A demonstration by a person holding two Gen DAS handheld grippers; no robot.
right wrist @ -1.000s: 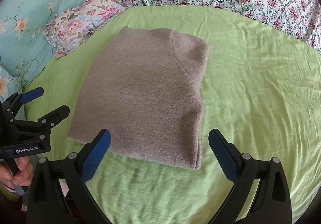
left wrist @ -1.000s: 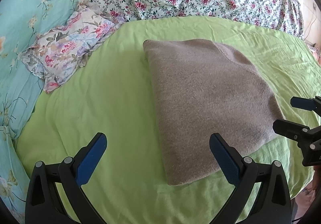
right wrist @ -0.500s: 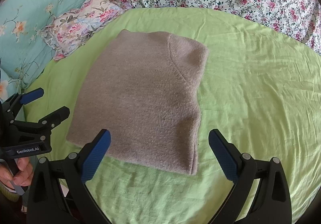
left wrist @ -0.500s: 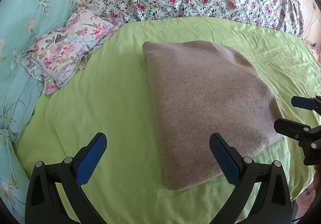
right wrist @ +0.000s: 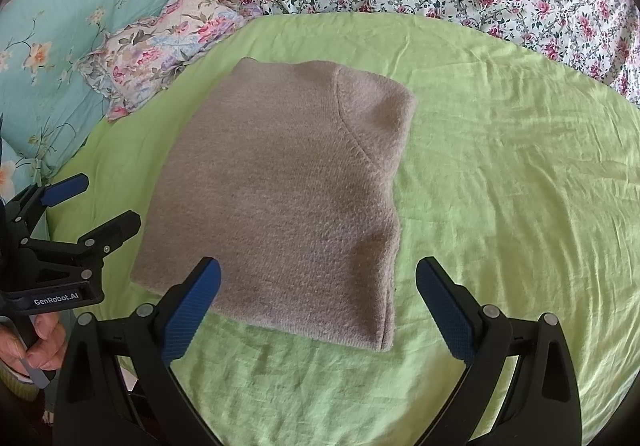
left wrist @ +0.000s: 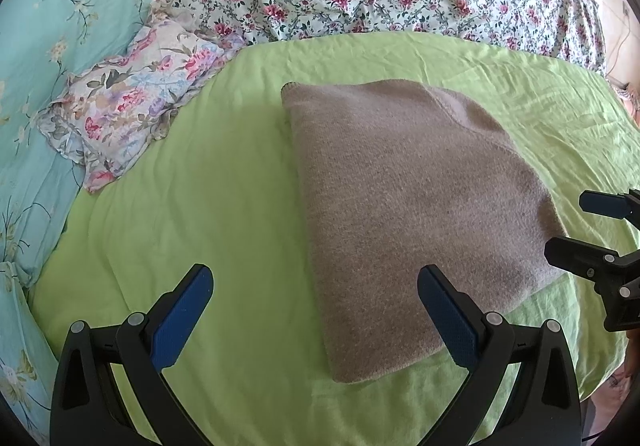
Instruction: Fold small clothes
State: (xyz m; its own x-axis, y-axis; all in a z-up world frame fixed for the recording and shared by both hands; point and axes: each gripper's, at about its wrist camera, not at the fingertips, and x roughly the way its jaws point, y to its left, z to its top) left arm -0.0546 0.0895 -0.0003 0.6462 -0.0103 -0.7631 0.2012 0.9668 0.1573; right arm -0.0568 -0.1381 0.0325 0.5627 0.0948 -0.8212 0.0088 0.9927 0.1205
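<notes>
Bright, soft daylight; sharp focus, strong fisheye bending and dark corners

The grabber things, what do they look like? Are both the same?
Yes, they match. The left gripper and the right gripper each have two black plastic fingers with silver screws and bumpy blue pads inside the tips. White letters on the left one's body, seen from the right wrist, read GenRobot.AI. A bare hand holds its handle.

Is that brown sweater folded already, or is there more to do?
It looks nearly finished: the brown sweater lies on the green sheet as a compact folded rectangle. Nothing is in hand; the left gripper and right gripper both hang open above its near edge. Perhaps one last fold or tidying remains; no other clothes are visible.
</notes>
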